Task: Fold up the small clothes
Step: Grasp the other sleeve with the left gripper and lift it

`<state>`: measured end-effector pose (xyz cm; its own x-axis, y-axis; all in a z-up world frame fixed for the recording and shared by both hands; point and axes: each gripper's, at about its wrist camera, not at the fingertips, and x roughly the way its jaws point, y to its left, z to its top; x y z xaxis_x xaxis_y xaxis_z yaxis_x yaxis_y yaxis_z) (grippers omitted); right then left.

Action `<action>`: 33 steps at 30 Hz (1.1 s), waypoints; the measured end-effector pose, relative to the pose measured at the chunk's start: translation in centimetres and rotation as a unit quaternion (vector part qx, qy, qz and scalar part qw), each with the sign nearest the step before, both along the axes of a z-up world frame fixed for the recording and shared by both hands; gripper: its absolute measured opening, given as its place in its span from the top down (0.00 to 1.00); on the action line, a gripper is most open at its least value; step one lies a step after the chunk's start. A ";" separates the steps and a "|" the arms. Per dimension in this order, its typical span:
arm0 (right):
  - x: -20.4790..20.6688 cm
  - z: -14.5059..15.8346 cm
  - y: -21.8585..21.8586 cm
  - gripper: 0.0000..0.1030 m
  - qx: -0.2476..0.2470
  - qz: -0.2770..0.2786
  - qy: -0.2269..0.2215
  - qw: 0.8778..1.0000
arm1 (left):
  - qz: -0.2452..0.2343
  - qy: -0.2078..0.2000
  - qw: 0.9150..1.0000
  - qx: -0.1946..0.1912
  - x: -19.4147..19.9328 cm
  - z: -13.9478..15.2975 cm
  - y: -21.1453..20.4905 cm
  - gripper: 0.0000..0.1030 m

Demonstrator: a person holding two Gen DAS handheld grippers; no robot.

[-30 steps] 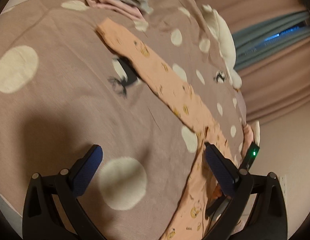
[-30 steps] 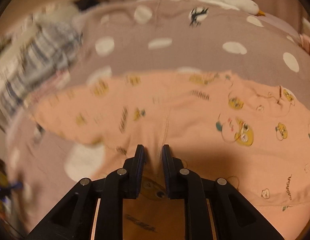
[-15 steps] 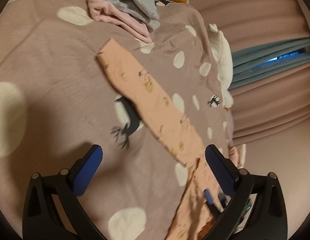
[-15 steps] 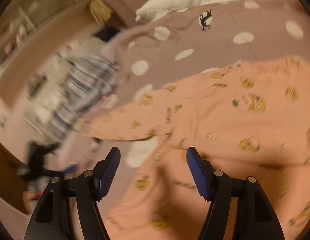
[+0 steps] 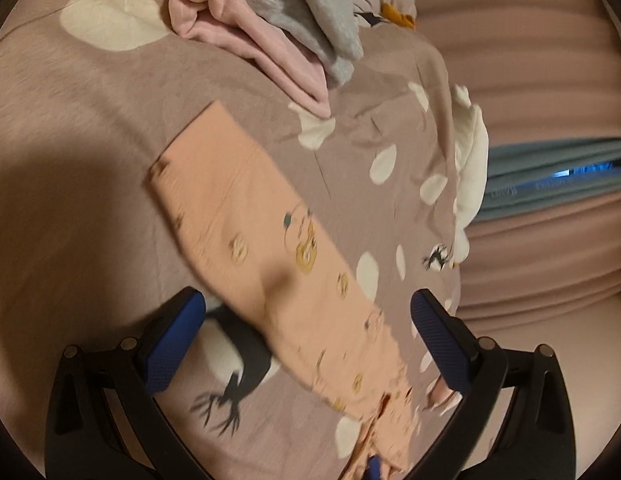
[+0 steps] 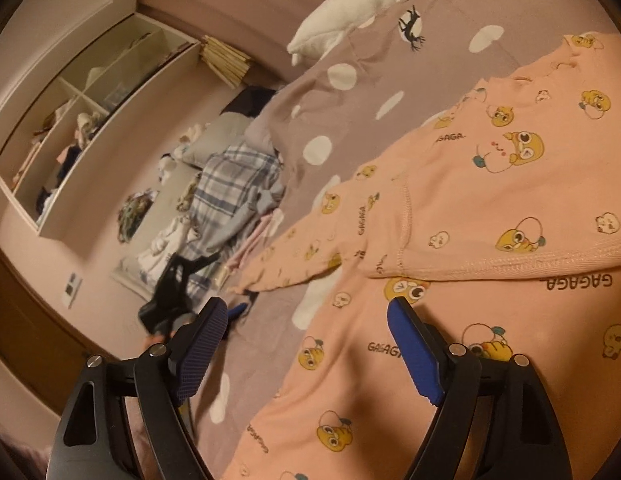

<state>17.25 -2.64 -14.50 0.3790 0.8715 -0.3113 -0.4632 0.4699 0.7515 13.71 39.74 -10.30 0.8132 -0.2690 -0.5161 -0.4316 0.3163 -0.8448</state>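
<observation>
On a dotted mauve bedspread (image 5: 90, 128), I am partway through folding a peach cartoon-print top (image 6: 490, 200): its lower hem is doubled up over the body, while one long sleeve (image 5: 246, 232) lies stretched flat toward ten o'clock in my left wrist view, not yet folded in. My right gripper (image 6: 306, 344) is letting go, its jaws opening, poised over the peach cloth at six o'clock with nothing pinched between its blue pads. My left gripper (image 5: 306, 332) stands wide and empty above the sleeve's middle. The top looks thin, soft and slightly rumpled, scattered with yellow faces and lettering. A heap of unfolded laundry (image 5: 270, 20) waits at twelve o'clock, so I judge much work remains.
</observation>
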 end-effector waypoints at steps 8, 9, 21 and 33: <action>0.0 -0.3 -0.8 0.20 0.023 0.003 0.002 1.000 | 0.019 0.010 1.000 -0.010 2.5 0.0 1.1 0.02; 0.0 -0.4 -0.9 0.20 0.024 0.003 0.002 1.000 | 0.015 0.014 1.000 -0.003 2.9 0.1 0.9 0.02; 0.0 -0.5 -0.9 0.20 0.023 0.004 0.002 1.000 | 0.008 0.071 0.996 0.055 2.9 -1.1 1.1 0.77; 0.0 -0.5 -0.9 0.20 0.023 0.004 0.002 1.000 | -0.025 0.113 0.981 0.157 3.8 0.8 -0.6 0.94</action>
<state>17.23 -3.52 -14.95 0.3708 0.8881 -0.2718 -0.4637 0.4306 0.7743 17.48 39.11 -9.51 0.6580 -0.1053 -0.7456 -0.5735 0.5716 -0.5868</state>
